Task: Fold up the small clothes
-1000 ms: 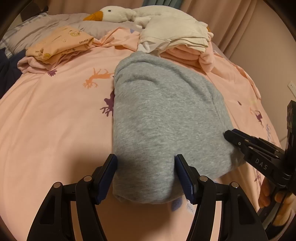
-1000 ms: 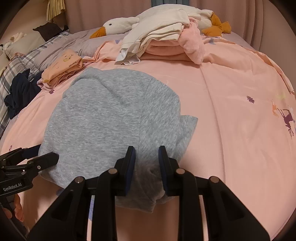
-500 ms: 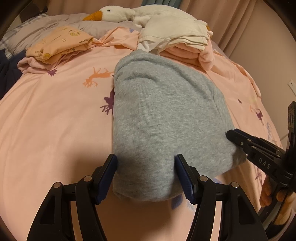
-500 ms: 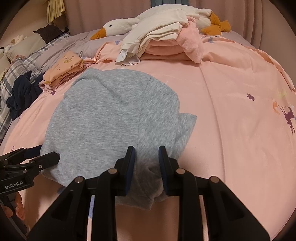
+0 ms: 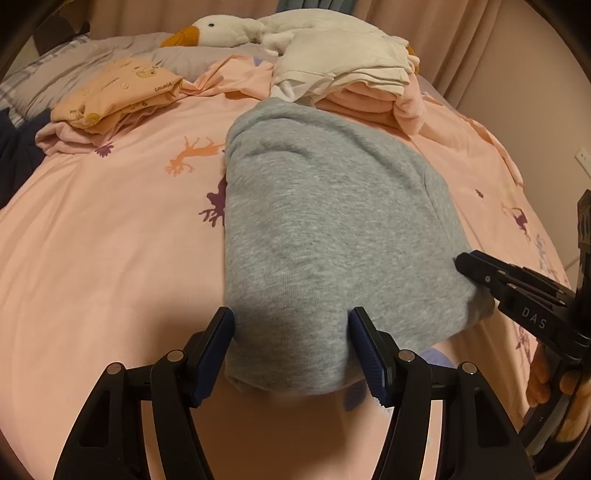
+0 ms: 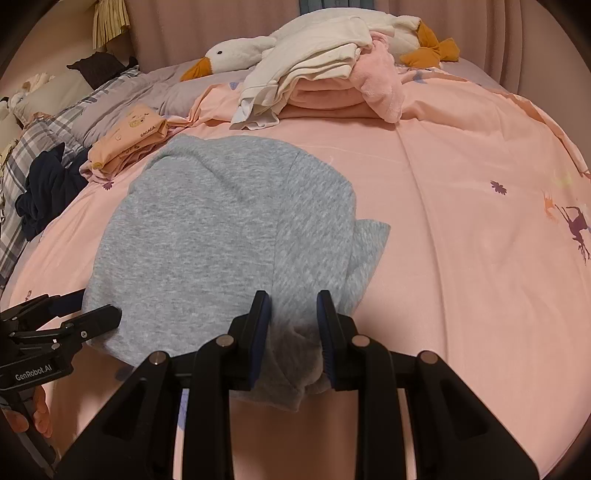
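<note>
1. A grey top lies partly folded in the middle of a pink bed, its near hem hanging toward the viewer.
2. The left gripper has its jaws set wide around the near left corner of the hem. The cloth bulges between the pads and seems pinched there.
3. The right gripper has its jaws drawn in narrow on a bunched fold at the near right corner, gripping it.
4. Both corners appear to be held at once so the hem can be lifted evenly and carried over for the next fold.
5. A small flap of the top pokes out on the right side and looks untidy.
6. Far left sits a peach bundle, already folded; its print reads "GAGAGA".
7. Far centre, a stack of cream and pink clothes leans against a goose toy.
8. A navy garment lies crumpled at the far left edge.
9. One gripper body reads "DAS", the other "GenRobot.AI".
</note>
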Motion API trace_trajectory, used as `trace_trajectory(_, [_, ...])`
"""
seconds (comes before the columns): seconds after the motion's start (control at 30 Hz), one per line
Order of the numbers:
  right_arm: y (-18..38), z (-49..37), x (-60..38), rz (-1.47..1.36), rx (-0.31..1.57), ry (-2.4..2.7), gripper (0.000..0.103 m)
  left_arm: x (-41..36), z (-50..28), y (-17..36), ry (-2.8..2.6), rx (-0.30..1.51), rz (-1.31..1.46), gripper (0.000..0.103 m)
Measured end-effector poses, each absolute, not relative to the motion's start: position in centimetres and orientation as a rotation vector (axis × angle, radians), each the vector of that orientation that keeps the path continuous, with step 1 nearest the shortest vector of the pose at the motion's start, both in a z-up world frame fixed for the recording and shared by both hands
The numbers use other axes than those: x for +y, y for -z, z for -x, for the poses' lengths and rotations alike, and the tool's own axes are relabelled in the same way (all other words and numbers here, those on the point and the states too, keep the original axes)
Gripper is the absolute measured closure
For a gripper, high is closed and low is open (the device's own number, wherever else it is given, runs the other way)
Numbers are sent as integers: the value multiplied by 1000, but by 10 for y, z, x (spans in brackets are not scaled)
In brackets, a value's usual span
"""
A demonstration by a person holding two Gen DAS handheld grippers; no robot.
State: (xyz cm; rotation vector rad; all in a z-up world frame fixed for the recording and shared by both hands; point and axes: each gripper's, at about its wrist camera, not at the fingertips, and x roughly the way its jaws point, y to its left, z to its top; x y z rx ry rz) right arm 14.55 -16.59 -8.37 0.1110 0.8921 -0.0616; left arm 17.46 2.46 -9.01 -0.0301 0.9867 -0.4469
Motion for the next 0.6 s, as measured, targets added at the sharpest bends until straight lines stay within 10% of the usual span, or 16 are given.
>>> trace_trajectory(0.6, [85, -137, -173, -125, 896, 64, 70, 21, -169, 90, 440, 980, -17, 40])
